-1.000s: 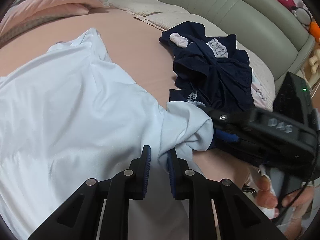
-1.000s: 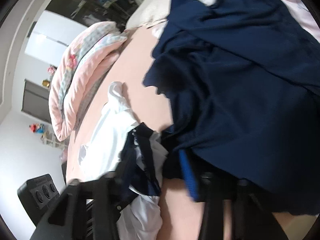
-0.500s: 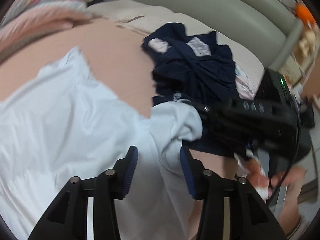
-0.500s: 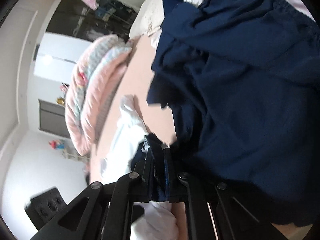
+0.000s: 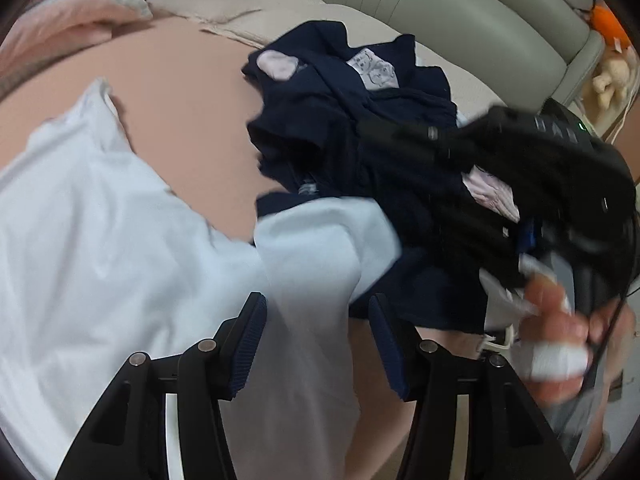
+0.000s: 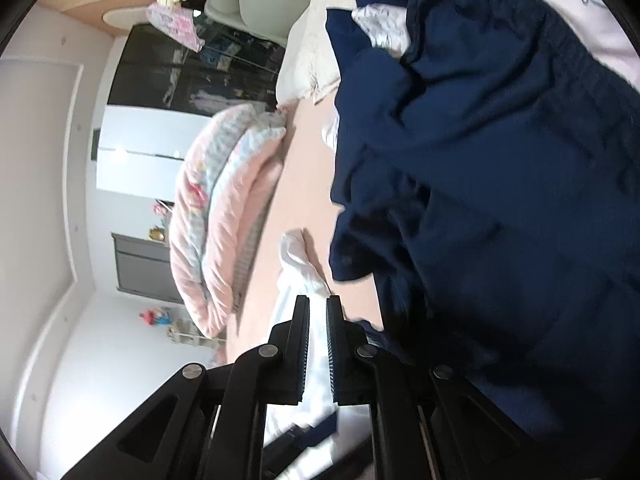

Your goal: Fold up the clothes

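Note:
A white shirt (image 5: 120, 240) lies spread on the pink bed sheet (image 5: 180, 100). Its sleeve (image 5: 320, 240), edged in navy, points toward a heap of navy clothes (image 5: 340, 132). My left gripper (image 5: 316, 344) is open wide just above the shirt near the sleeve's base, holding nothing. A hand (image 5: 560, 340) carries the right tool, whose blurred black housing (image 5: 540, 184) hovers over the navy heap. In the right wrist view my right gripper (image 6: 318, 332) has its jaws almost together. Only white shirt cloth (image 6: 296, 276) shows behind the thin gap. The navy heap (image 6: 500, 200) fills the right side there.
A folded pink quilt (image 5: 80, 8) lies at the far left of the bed. Cream pillows (image 5: 240, 4) rest against a grey-green padded headboard (image 5: 460, 12). Plush toys (image 5: 608, 76) sit at the far right. A dark wardrobe (image 6: 192, 72) stands across the room.
The left gripper let go of the shirt fold and opened wide. The right gripper shut at the sleeve's navy cuff, then swung up and right, leaving the sleeve on the bed.

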A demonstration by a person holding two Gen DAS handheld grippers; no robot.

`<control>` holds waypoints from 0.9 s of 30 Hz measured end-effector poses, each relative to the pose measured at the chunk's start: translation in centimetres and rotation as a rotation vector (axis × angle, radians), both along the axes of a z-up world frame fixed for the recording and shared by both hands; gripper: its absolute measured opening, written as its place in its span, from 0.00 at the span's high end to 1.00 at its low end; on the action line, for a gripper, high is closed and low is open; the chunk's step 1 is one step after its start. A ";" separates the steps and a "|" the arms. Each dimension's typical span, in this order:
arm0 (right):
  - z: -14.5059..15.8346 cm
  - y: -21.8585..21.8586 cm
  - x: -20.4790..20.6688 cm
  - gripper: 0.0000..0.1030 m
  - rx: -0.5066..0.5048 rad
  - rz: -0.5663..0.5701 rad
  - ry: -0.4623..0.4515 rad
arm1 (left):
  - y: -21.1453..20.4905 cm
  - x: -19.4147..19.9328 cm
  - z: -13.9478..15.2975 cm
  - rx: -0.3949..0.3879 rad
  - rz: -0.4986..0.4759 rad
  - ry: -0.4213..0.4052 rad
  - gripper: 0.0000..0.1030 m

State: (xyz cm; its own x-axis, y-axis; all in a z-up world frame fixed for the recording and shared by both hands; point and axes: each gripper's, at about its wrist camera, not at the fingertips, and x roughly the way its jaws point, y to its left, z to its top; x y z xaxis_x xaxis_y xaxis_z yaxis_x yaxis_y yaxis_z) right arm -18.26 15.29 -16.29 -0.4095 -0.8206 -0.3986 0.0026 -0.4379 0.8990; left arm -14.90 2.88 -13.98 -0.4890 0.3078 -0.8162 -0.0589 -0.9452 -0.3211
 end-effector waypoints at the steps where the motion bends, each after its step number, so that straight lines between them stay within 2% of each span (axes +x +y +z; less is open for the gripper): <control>1: 0.1 0.5 -0.2 0.94 0.012 -0.005 0.003 | 0.4 0.2 0.0 -0.019 -0.010 0.004 0.51; 3: 0.4 1.3 -0.2 0.94 0.052 -0.003 0.018 | 1.2 0.3 -0.1 -0.054 -0.032 0.007 0.51; 5: 0.7 2.3 0.9 0.94 0.098 0.020 0.053 | 1.6 0.3 0.0 -0.057 -0.038 0.008 0.51; 8: 1.3 3.2 1.6 0.93 0.239 0.089 0.054 | 1.9 0.3 -0.3 -0.066 -0.030 0.013 0.51; 10: 1.3 3.2 2.1 0.92 0.315 0.122 0.041 | 1.9 0.4 -0.3 -0.064 -0.019 0.022 0.57; 11: 1.2 3.3 2.5 0.84 0.336 0.132 0.034 | 1.8 0.4 -0.3 -0.055 -0.011 0.025 0.63; 12: 1.0 3.4 2.8 0.65 0.330 0.137 0.024 | 1.5 0.5 -0.3 -0.037 0.001 0.027 0.69; 13: 0.8 3.5 3.0 0.54 0.321 0.139 0.012 | 1.2 0.5 -0.3 -0.019 0.013 0.028 0.71; 14: 0.6 3.7 3.2 0.40 0.296 0.131 -0.011 | 0.8 0.5 -0.4 0.004 0.026 0.030 0.77; 15: 0.4 3.9 3.4 0.39 0.270 0.122 -0.031 | 0.3 0.5 -0.4 0.036 0.039 0.031 0.82; 18: 0.5 4.5 3.5 0.39 0.182 0.111 -0.080 | -0.9 0.8 -0.6 0.137 0.074 0.029 0.86; 21: 1.9 4.0 3.8 0.39 0.250 0.122 -0.086 | -0.8 0.8 -0.7 0.163 0.065 0.025 0.86; 24: 3.2 2.5 4.2 0.39 0.313 0.160 -0.049 | -0.4 0.7 -0.8 0.170 0.046 0.021 0.86; 27: 3.3 1.2 4.5 0.39 0.347 0.200 -0.055 | 0.1 0.6 -0.9 0.176 0.027 0.016 0.86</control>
